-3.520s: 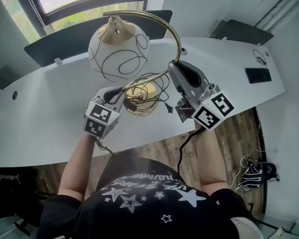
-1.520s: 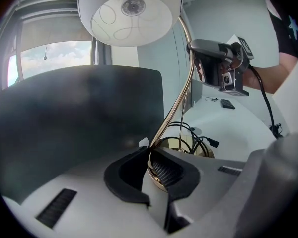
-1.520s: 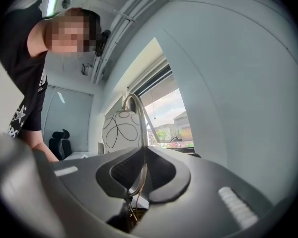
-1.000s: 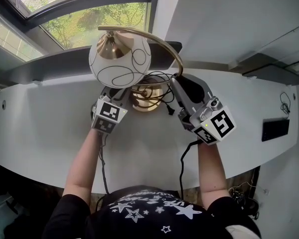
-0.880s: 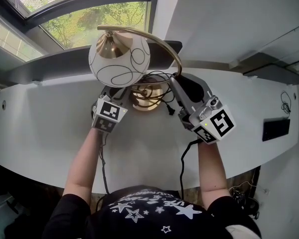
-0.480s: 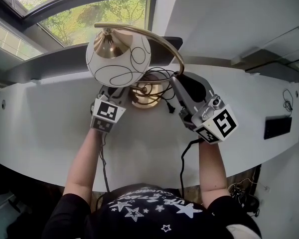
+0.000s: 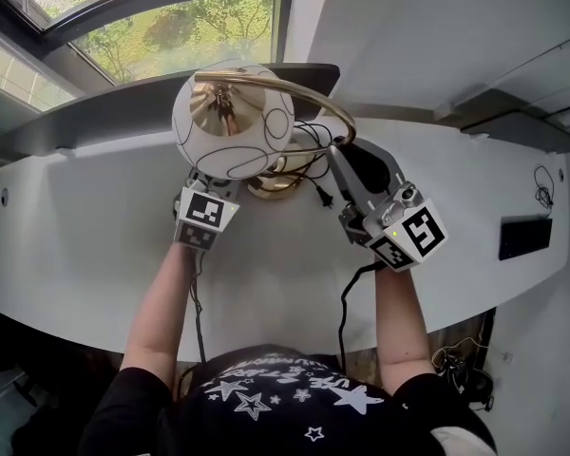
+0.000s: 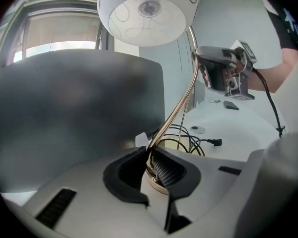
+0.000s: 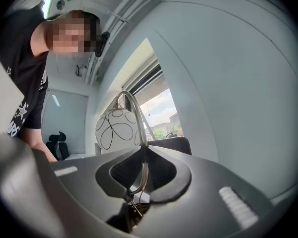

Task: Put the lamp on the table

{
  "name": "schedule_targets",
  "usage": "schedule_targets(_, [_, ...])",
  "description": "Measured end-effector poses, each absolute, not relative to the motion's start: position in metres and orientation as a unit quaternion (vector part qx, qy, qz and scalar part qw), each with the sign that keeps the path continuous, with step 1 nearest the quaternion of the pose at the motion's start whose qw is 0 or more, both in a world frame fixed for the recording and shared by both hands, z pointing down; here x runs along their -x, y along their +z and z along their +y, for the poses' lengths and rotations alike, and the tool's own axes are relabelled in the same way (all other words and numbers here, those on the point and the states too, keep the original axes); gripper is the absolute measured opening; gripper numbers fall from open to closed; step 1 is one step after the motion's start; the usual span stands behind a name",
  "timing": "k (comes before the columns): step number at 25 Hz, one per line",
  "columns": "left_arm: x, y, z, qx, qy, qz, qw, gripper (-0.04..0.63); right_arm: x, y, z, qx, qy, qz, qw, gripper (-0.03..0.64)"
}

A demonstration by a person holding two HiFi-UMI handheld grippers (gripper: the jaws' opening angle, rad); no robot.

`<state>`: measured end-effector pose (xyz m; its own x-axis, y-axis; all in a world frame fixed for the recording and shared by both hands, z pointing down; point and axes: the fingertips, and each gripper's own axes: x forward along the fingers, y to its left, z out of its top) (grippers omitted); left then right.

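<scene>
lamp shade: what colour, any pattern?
White lamp shade with thin black looping lines. Shows best in the head view.

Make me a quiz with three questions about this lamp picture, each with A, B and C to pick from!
1. Where does the plug lie?
A. on the floor
B. on the table
C. in a gripper

2. What does the shade look like?
A. white with black lines
B. plain red
C. green with dots

3. What is the right gripper doing?
A. hanging open and empty
B. pinching the plug
C. shut on the stem

Answers:
1 B: the plug rests on the white table, beside the lamp's base.
2 A: the round shade is white with thin black loops.
3 C: in the right gripper view, the right gripper has its jaws closed on the brass stem.
</scene>
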<state>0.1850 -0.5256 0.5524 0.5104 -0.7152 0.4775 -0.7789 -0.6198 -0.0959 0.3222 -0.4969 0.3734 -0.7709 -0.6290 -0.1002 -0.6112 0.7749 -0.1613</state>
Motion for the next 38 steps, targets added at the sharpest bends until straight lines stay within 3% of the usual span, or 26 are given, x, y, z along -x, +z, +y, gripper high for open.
schedule_targets(6, [-0.184, 0.554, -0.526, -0.859, 0.245, -0.442, 0.076, 0.051, -0.322, 0.372, -0.496, 0.344, -0.090, 0.930, 0.087, 0.056])
schedule_targets(8, [-0.185, 0.551, -0.523, -0.853, 0.236, -0.453, 0.107, 0.055, -0.319, 0.374, -0.493, 0.332, -0.109, 0.933, 0.090, 0.198])
schedule_targets(9, [-0.183, 0.550, -0.521, -0.850, 0.229, -0.459, 0.122, 0.062, -0.318, 0.376, -0.491, 0.331, -0.113, 0.933, 0.084, 0.234])
schedule_targets(14, [-0.164, 0.548, -0.515, -0.837, 0.218, -0.487, 0.123, 0.105, -0.331, 0.379, -0.478, 0.359, -0.120, 0.922, 0.080, 0.258])
schedule_targets(17, [-0.157, 0.535, -0.497, -0.833, 0.202, -0.496, 0.139, 0.137, -0.345, 0.373, -0.464, 0.377, -0.127, 0.913, 0.096, 0.258])
schedule_targets(23, [-0.147, 0.498, -0.437, -0.831, 0.163, -0.513, 0.137, 0.138, -0.369, 0.352, -0.426, 0.406, -0.134, 0.892, 0.145, 0.253])
schedule_targets(27, [-0.137, 0.479, -0.398, -0.830, 0.144, -0.521, 0.137, 0.138, -0.365, 0.347, -0.415, 0.408, -0.140, 0.886, 0.172, 0.096])
schedule_targets(38, [-0.067, 0.441, -0.340, -0.839, 0.054, -0.522, 0.143, 0.138, -0.298, 0.335, -0.359, 0.417, -0.114, 0.890, 0.146, 0.037])
